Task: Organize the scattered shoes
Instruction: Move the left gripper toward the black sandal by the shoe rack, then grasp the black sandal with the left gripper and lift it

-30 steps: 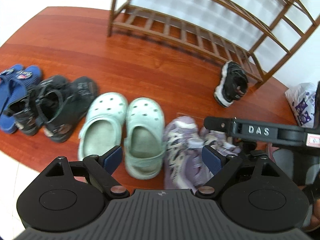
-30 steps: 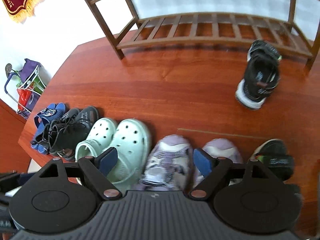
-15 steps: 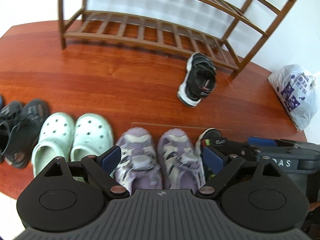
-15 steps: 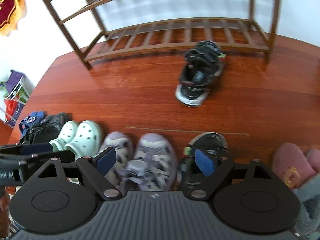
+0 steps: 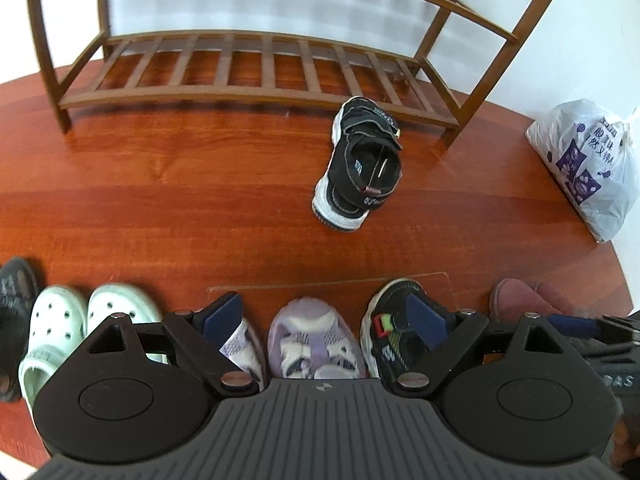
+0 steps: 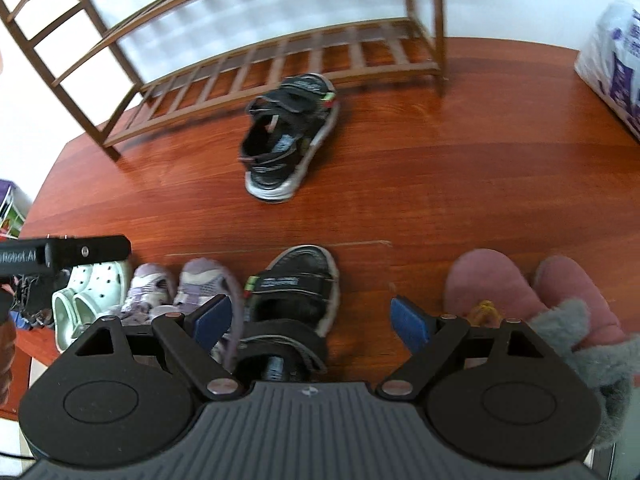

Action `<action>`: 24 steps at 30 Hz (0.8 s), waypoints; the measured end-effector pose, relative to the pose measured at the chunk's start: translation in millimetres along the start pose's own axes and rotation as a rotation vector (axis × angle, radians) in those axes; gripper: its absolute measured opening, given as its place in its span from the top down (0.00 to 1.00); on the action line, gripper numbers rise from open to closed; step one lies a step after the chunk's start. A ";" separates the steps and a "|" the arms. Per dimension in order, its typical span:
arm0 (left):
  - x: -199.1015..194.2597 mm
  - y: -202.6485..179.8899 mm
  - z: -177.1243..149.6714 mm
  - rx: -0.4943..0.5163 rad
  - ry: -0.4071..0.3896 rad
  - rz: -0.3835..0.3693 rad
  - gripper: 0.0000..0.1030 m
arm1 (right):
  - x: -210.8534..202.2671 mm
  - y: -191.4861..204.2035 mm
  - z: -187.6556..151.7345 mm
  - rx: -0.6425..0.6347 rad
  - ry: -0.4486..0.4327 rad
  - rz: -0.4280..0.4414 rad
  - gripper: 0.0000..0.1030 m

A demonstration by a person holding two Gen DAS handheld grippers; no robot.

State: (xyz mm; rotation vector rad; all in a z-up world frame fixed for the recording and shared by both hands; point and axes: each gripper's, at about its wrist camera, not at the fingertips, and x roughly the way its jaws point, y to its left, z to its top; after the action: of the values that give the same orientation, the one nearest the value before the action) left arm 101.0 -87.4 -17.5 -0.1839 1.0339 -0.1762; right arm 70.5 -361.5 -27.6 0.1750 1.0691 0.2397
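Black, strapped and alone, one sandal lies on the wooden floor just before the shoe rack, well apart from its mate in the near row beside the purple sneakers and pink slippers. Both the left claw and right claw hang spread wide and empty. Judging by this, the stray sandal is next: reach forward, straddle it, close.

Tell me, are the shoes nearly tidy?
Mostly. The green clogs, purple sneakers and pink slippers sit paired in a row. One black sandal waits there; its stray partner lies by the rack. Both the left gripper and right gripper are open, holding nothing.
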 end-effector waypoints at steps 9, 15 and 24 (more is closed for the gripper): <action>27.5 -23.1 27.7 0.119 -0.047 -0.010 0.14 | -9.1 -42.0 -2.2 0.070 -0.017 -0.030 0.12; 48.8 -41.2 40.4 0.205 -0.113 0.000 0.14 | -17.1 -68.2 -4.9 0.126 -0.037 -0.046 0.11; 86.9 -49.6 61.1 0.250 -0.085 0.027 0.14 | -24.6 -99.8 -11.9 0.202 -0.059 -0.082 0.09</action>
State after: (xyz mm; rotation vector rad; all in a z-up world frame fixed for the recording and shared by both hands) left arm 194.4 -151.4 -47.9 0.0488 0.9207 -0.2695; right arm 59.6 -463.9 -38.1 0.3174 1.0384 0.0517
